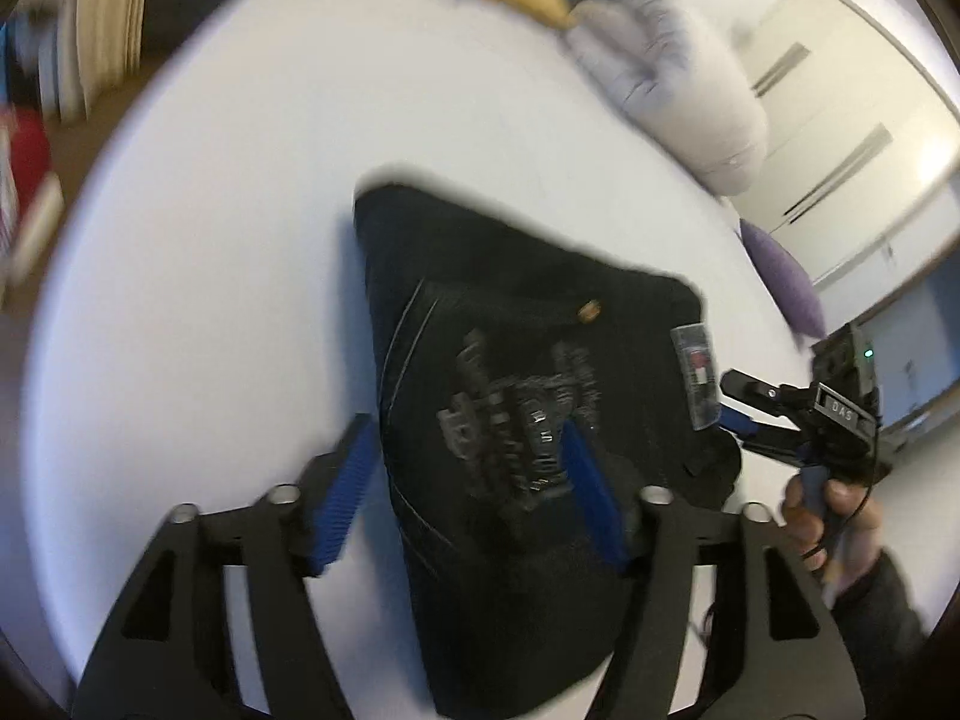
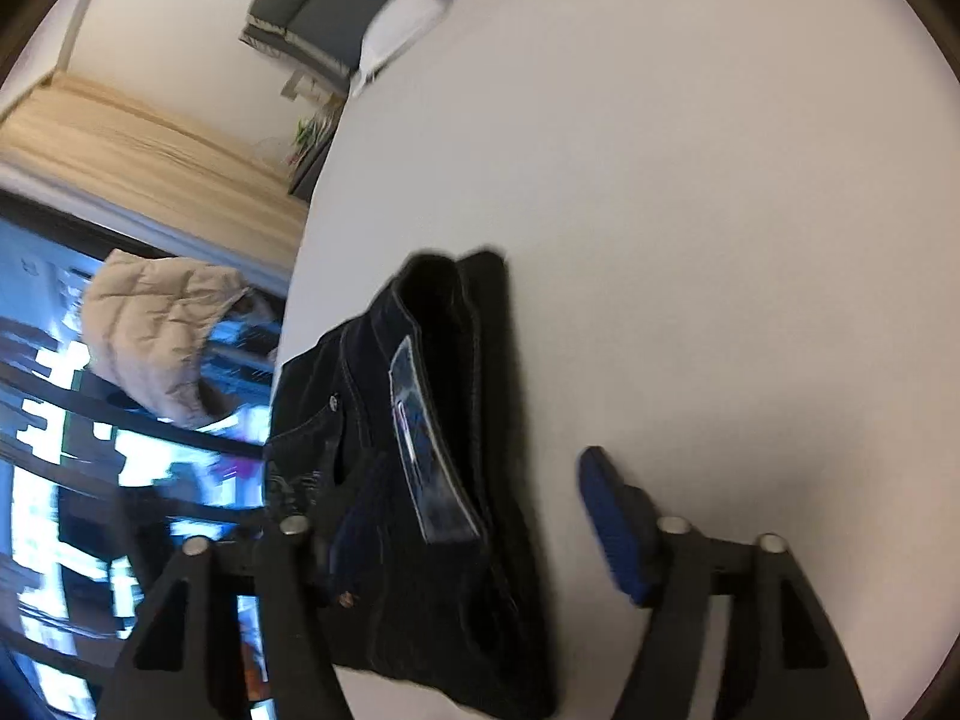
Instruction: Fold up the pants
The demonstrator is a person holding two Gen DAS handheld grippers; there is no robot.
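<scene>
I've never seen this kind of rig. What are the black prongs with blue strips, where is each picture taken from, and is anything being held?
No robot here: a person holds a two-finger gripper in each hand. Each picture comes from a fisheye camera on one gripper, looking along its fingers.

The left gripper fills the bottom of the left wrist view; the blue strips are its finger pads. That view also shows the right gripper and the hand holding it. The right wrist view shows the right gripper's own fingers.

Dark pants, folded into a compact bundle, lie on a white table. Both grippers are open, their fingers either side of the pants, gripping nothing.
</scene>
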